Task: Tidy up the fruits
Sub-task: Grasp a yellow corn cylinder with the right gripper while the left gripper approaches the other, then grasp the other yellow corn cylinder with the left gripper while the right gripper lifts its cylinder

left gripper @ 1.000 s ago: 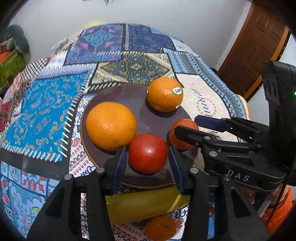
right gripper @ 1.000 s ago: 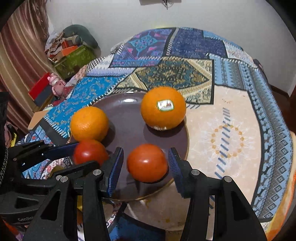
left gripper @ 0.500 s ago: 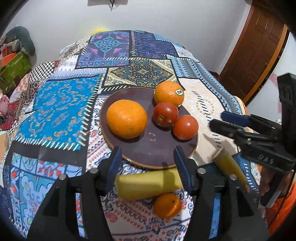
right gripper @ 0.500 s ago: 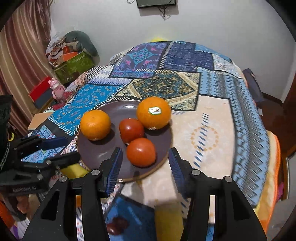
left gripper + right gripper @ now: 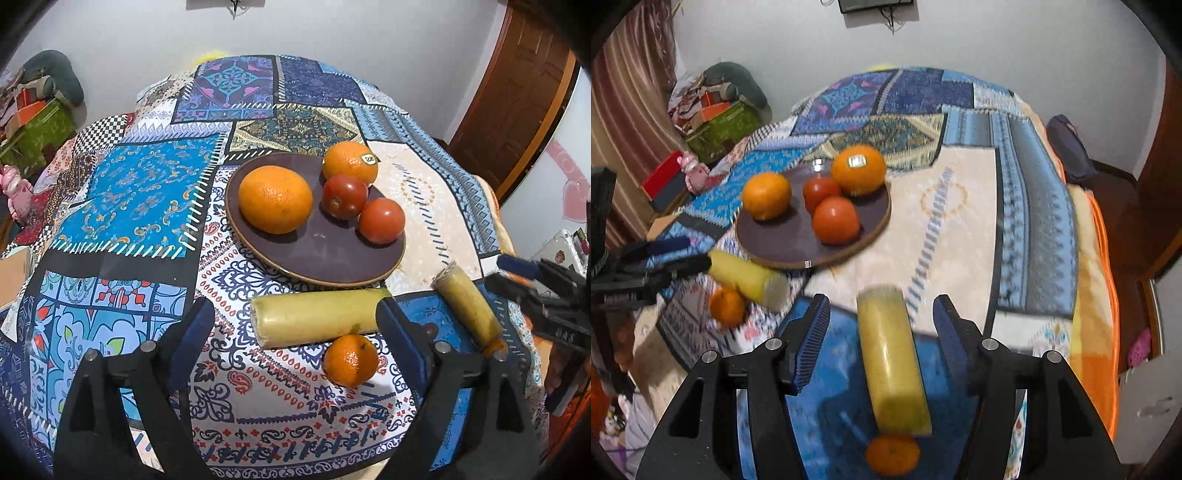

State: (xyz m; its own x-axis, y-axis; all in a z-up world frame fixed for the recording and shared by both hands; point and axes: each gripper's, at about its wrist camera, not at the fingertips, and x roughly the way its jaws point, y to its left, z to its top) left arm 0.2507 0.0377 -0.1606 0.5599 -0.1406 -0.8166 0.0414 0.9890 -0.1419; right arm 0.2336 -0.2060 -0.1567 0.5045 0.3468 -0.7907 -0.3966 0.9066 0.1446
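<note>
- Fruit sits on a dark brown plate (image 5: 325, 258) ahead of both grippers: a large orange (image 5: 275, 199), a stickered orange (image 5: 350, 162) behind it, and two tomatoes, one darker (image 5: 345, 195) and one nearer the plate's right rim (image 5: 381, 220).
- Left gripper (image 5: 295, 338) has its jaws spreading wide, nothing pinched; its pads stand clear of everything.
- Between the left gripper's fingertips and just beyond them lies a yellow-green cylinder (image 5: 317, 317), crosswise, just short of the plate's near rim.
- Touching that cylinder's near side, inside the left gripper's span, sits a small mandarin (image 5: 350, 360) on the patterned cloth (image 5: 129, 192).
- Right gripper (image 5: 881, 332) is opening too, jaws apart and gripping nothing.
- A second yellow-green cylinder (image 5: 892, 360) lies lengthwise between the right gripper's fingers, apart from both pads; this view is blurred.
- At that cylinder's near end, close under the right gripper, rests another small mandarin (image 5: 892, 454).
- From the left wrist view the right gripper shows at the far right edge, beside the second cylinder.
</note>
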